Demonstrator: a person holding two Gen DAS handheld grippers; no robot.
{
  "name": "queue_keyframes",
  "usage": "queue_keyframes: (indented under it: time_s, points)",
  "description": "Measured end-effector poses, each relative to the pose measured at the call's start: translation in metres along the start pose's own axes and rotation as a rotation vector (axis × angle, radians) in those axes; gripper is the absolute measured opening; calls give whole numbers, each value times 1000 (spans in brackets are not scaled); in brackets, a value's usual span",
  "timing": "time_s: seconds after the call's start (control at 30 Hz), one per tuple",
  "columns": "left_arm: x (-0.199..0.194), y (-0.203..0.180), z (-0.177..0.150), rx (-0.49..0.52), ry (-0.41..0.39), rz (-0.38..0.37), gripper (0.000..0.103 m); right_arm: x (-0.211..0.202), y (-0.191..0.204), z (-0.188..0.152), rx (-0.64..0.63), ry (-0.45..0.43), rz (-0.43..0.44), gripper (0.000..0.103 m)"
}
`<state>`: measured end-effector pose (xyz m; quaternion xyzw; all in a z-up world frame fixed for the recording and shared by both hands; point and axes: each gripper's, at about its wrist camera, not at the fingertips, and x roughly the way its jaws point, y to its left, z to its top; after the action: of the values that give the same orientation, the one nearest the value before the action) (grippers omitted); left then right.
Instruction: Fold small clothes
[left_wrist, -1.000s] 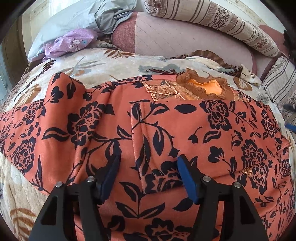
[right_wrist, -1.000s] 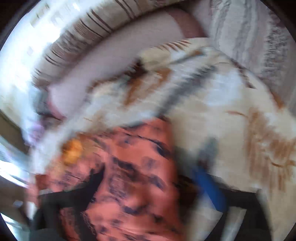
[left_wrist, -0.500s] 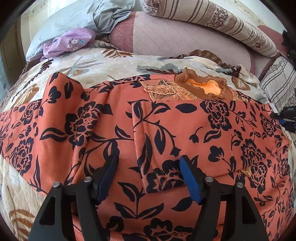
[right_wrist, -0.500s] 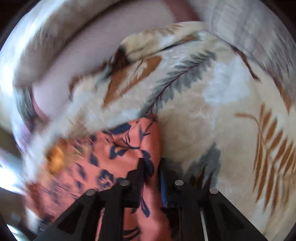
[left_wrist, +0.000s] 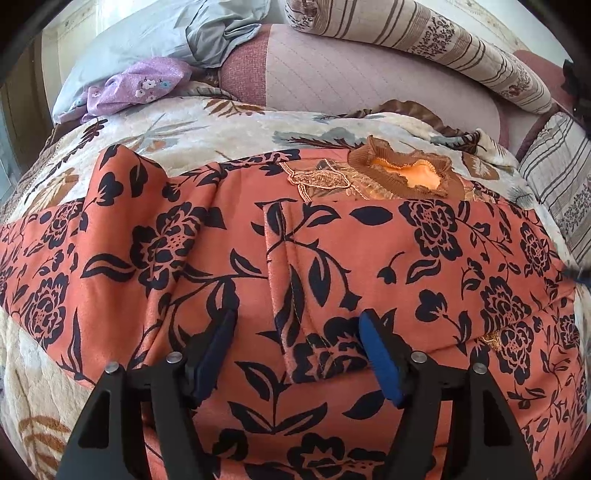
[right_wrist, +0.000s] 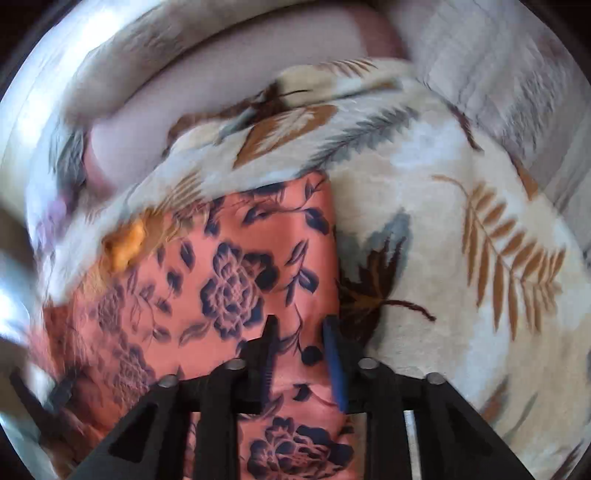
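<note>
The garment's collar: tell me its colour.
The collar is brown ribbed knit with a bright orange lining, clearest in the left wrist view.

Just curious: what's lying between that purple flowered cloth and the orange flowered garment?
Only the leaf-print blanket separates the purple cloth from the orange garment, seen from the left wrist.

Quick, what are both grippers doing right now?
Left gripper: open above the orange flowery garment.
Right gripper: open, jaws just been opening, garment edge between them.
</note>
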<state>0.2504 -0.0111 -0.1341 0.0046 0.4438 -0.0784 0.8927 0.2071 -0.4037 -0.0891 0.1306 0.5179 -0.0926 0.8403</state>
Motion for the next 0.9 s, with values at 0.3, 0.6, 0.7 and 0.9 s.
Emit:
queue_keyframes:
  time_s: [0.3,0.6,0.7,0.9]
  points:
    - [-15,9,1,-42,-32,-29,71,-57,40,-14,-80,-193,45,39]
    - [-151,177,-6,-548,-415,-99,81,-38,100,-93,-76,-267,266,87]
    - [-135,281,-16,-814,-333,-32,79,-10,96,-119,-67,-223,197,72]
    - [-90,401,-29,-1021,-228,74,79,-16,99,-111,-54,-233,191,72]
